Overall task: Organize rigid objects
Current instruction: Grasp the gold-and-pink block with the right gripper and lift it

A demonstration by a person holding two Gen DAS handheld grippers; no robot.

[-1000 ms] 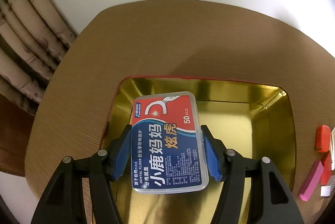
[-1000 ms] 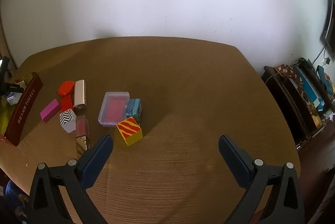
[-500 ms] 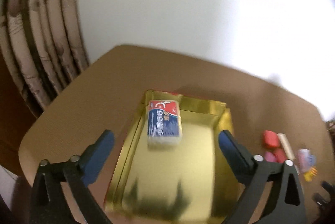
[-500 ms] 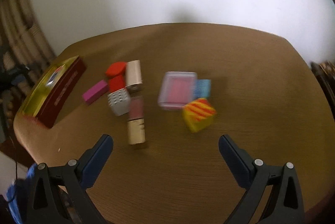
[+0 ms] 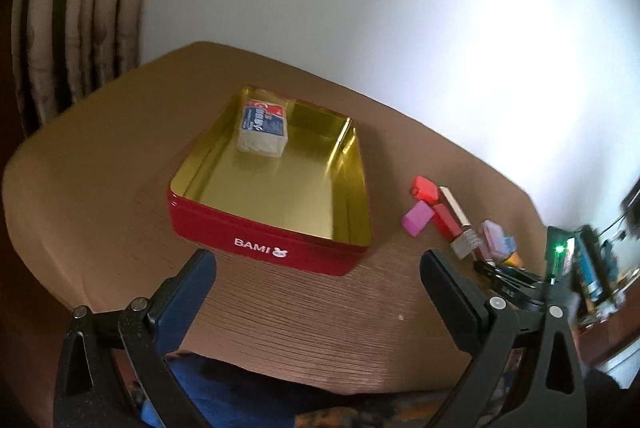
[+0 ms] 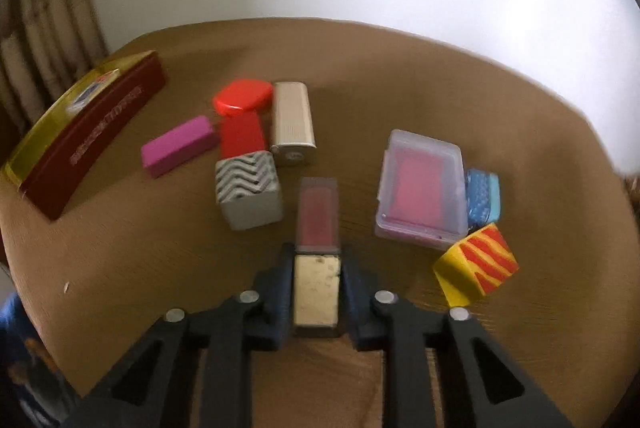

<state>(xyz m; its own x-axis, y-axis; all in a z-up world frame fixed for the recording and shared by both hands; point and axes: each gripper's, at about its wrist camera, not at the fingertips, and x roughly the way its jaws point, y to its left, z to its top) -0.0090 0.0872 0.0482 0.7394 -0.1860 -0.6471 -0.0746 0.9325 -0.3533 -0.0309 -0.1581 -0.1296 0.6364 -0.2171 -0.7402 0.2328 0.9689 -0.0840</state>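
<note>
Tabletop (image 6: 400,88): right tongs (image 6: 316,288) clenched on lipstick (image 6: 317,252); only left view shows left tongs (image 5: 318,280) released before tin (image 5: 272,248).

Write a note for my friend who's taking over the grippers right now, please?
Left gripper: open, holding nothing, near the red tin.
Right gripper: fingers shut on the lipstick's gold end, on the table.
Done: floss box is in the tin.
Left: lipstick, pink block, zigzag cube, clear case, striped cube and the other bits go in.
</note>
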